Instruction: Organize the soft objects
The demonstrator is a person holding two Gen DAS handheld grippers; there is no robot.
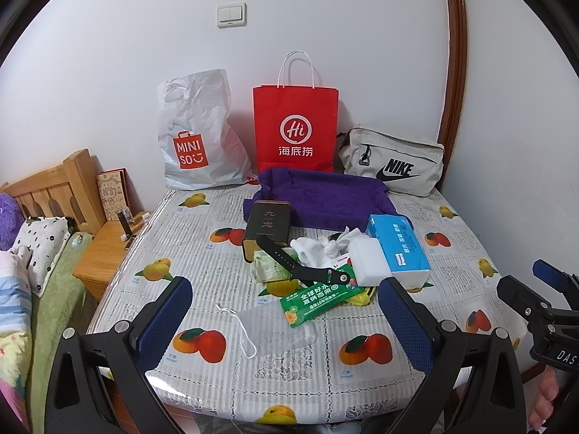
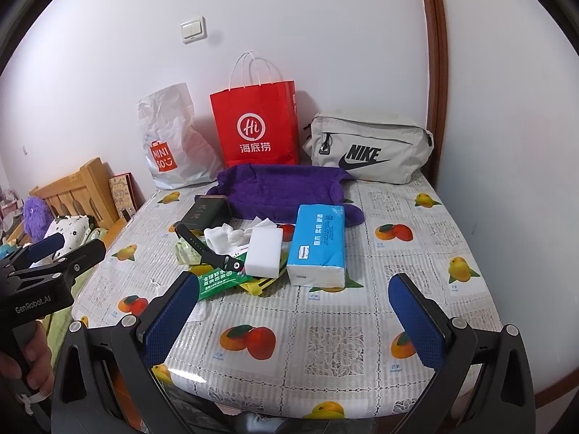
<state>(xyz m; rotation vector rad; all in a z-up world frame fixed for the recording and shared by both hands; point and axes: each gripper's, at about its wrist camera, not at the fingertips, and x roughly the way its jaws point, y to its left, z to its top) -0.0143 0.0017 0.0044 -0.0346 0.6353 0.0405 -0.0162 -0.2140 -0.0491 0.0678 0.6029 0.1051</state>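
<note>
A purple towel [image 1: 325,195] [image 2: 286,188] lies at the back of the table. In front of it sits a pile: white socks [image 1: 315,249] [image 2: 226,237], a white sponge block [image 1: 367,260] [image 2: 264,255], a blue tissue pack [image 1: 396,249] [image 2: 318,244], a green wipes packet [image 1: 318,302] [image 2: 217,280], a black watch strap [image 1: 289,262] and a dark tin [image 1: 267,226]. A clear-wrapped face mask [image 1: 275,325] lies nearest. My left gripper [image 1: 286,316] hovers open over the mask. My right gripper [image 2: 293,316] hangs open above bare tablecloth in front of the pile.
Against the wall stand a white Miniso bag [image 1: 195,137], a red paper bag [image 1: 295,126] and a grey Nike pouch [image 1: 394,161]. A wooden bedside stand [image 1: 105,249] and a bed with pillows lie to the left. The fruit-print tablecloth [image 2: 325,343] covers the table.
</note>
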